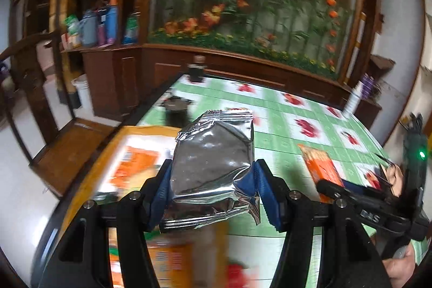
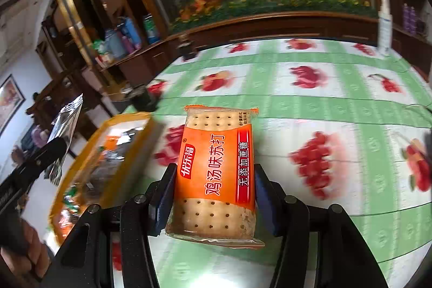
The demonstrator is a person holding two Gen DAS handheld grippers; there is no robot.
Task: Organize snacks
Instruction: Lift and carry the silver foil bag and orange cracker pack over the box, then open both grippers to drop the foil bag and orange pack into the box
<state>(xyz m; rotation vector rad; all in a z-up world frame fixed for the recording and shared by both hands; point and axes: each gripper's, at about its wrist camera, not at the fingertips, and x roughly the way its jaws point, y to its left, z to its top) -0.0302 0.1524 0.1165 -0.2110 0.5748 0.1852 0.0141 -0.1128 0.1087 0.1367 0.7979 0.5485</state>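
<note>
One fruit-print tablecloth (image 2: 310, 104), wooden cabinets (image 1: 113, 77).

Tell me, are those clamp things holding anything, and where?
Left hand-held gripper: silver foil packet, pinched across its lower sides. Right hand-held gripper: orange cracker pack, clamped by its long edges, lower half.
</note>
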